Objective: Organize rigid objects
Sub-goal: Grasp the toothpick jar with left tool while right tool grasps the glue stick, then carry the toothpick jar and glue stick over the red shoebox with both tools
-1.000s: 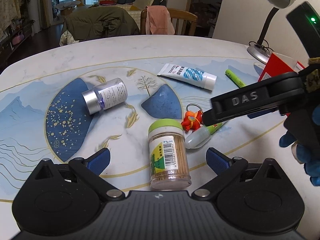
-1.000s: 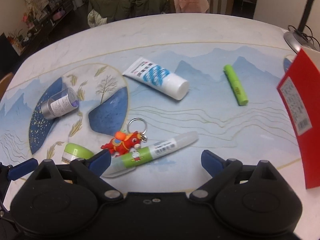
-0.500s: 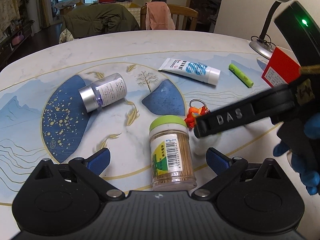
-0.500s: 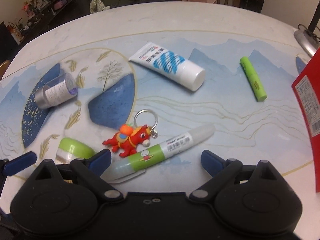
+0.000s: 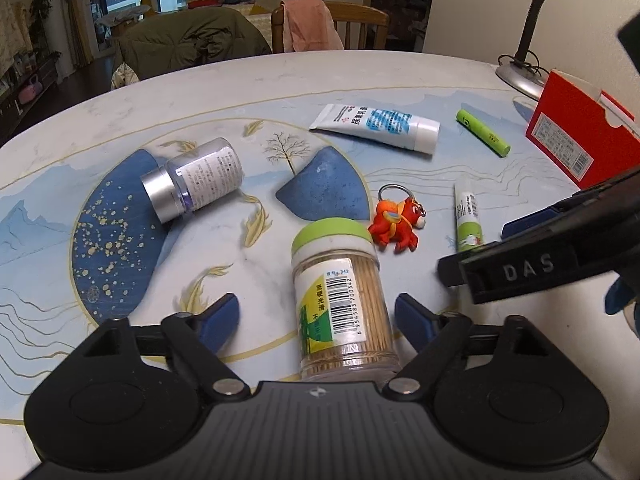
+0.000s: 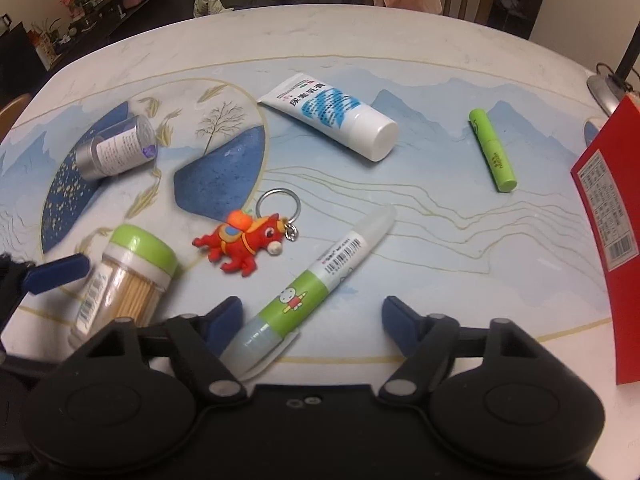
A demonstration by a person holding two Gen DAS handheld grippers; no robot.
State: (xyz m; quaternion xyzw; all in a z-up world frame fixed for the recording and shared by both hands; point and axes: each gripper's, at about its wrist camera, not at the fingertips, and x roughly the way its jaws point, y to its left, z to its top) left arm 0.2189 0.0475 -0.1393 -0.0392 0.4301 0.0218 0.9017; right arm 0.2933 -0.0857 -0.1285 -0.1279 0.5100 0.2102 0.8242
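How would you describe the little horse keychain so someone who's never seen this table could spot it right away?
Start at the dark blue hill shape painted mid-table. Just in front of it lies the horse keychain, between the green-capped toothpick jar and the green-banded glue pen. It is the only red-orange figure there, and has a metal ring.

Your left tongs (image 5: 316,316) are straddling the toothpick jar (image 5: 340,300); the horse keychain (image 5: 396,220) is crowding its right, leaving bare surface (image 5: 256,276) leftward.

My painted worktop (image 5: 360,76), bearing toothpick jar (image 5: 340,296), horse keychain (image 5: 396,222), glue pen (image 6: 316,276), cream tube (image 5: 376,126), silver-capped bottle (image 5: 196,178), green stick (image 5: 482,132), red box (image 5: 580,140), lamp base (image 5: 520,80).
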